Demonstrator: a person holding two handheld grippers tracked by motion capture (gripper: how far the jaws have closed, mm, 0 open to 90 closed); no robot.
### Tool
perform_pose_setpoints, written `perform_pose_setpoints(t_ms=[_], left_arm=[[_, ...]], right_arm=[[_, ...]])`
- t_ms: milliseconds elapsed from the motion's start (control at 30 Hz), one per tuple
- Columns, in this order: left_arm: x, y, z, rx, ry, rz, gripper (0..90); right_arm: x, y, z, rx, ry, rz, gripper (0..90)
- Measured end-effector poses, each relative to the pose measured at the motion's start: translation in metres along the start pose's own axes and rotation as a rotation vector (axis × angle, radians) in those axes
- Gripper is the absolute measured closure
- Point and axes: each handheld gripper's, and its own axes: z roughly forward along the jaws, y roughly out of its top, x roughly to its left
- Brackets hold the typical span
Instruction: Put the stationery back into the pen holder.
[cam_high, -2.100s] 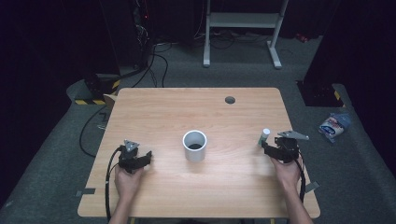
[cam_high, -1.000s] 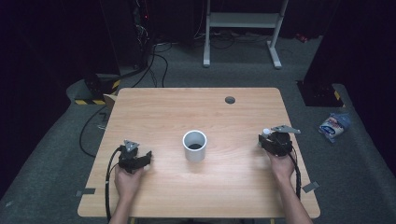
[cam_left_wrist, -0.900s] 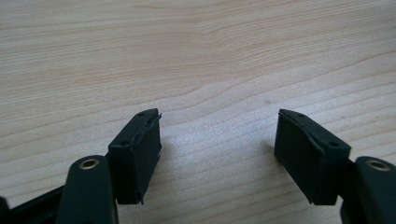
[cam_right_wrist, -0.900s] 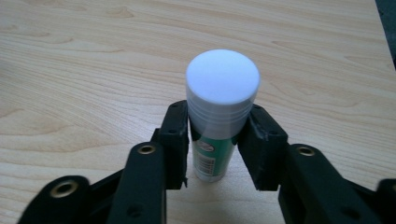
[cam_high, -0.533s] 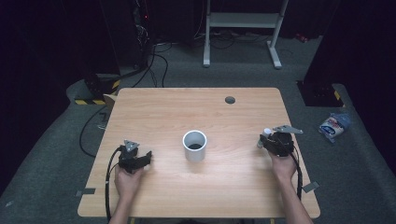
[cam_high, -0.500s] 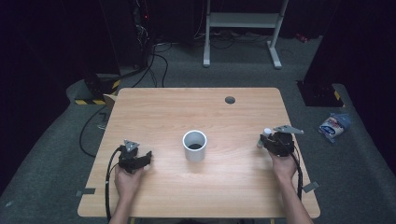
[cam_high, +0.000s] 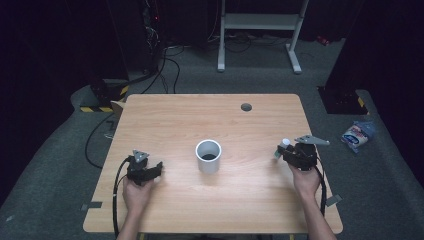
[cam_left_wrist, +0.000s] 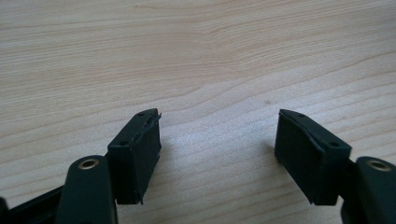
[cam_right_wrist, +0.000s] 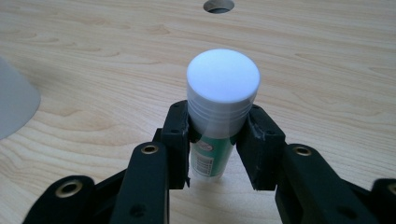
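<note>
Grip made on the glue stick; carrying it to the cup not yet begun.

Right gripper (cam_right_wrist: 219, 140) had just been closing and pinched the glue stick (cam_right_wrist: 219, 116) below its white cap, upright on the table (cam_high: 165, 120) near the right edge. Left gripper (cam_left_wrist: 219, 149) lay spread and empty on bare wood. White cup (cam_high: 208, 156) stood mid-table, well apart; lift and drop likely remained.
</note>
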Motion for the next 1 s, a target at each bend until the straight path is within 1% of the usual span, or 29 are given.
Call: perform_pose_setpoints(t_ms=[67, 133, 200, 300, 367, 467, 567, 633, 800, 833, 900, 1000], left_arm=[[0.000, 0.000, 0.000, -0.003, 0.001, -0.007, 31.3], [0.000, 0.000, 0.000, -0.003, 0.002, -0.007, 31.3], [0.000, 0.000, 0.000, -0.003, 0.002, -0.007, 31.3], [0.000, 0.000, 0.000, -0.003, 0.001, -0.007, 31.2], [0.000, 0.000, 0.000, -0.003, 0.001, -0.007, 31.2], [0.000, 0.000, 0.000, -0.002, 0.001, -0.006, 31.1], [0.000, 0.000, 0.000, -0.002, 0.002, -0.005, 31.2], [0.000, 0.000, 0.000, -0.002, 0.002, -0.005, 31.2], [0.000, 0.000, 0.000, -0.002, 0.002, -0.004, 31.1], [0.000, 0.000, 0.000, -0.002, 0.002, -0.004, 31.1], [0.000, 0.000, 0.000, -0.002, 0.002, -0.004, 31.1], [0.000, 0.000, 0.000, -0.002, 0.002, -0.004, 31.1]], right_arm=[[0.005, 0.001, 0.000, 0.006, -0.011, -0.029, 65.3], [0.011, 0.002, 0.000, 0.010, -0.005, -0.052, 65.3], [0.015, 0.002, 0.001, 0.008, 0.009, -0.064, 65.2], [0.021, 0.003, 0.002, 0.013, 0.023, -0.069, 65.2], [0.023, 0.003, 0.003, 0.010, 0.032, -0.084, 65.2], [0.027, 0.003, 0.001, 0.017, 0.041, -0.085, 65.3], [0.029, 0.005, -0.001, 0.004, 0.051, -0.098, 65.3], [0.030, 0.005, -0.003, -0.001, 0.064, -0.084, 65.3], [0.036, 0.006, -0.003, -0.003, 0.086, -0.087, 65.3], [0.036, 0.007, -0.003, -0.001, 0.093, -0.099, 65.3], [0.039, 0.008, -0.003, 0.002, 0.098, -0.103, 65.3], [0.044, 0.009, -0.003, -0.013, 0.116, -0.102, 65.3]])
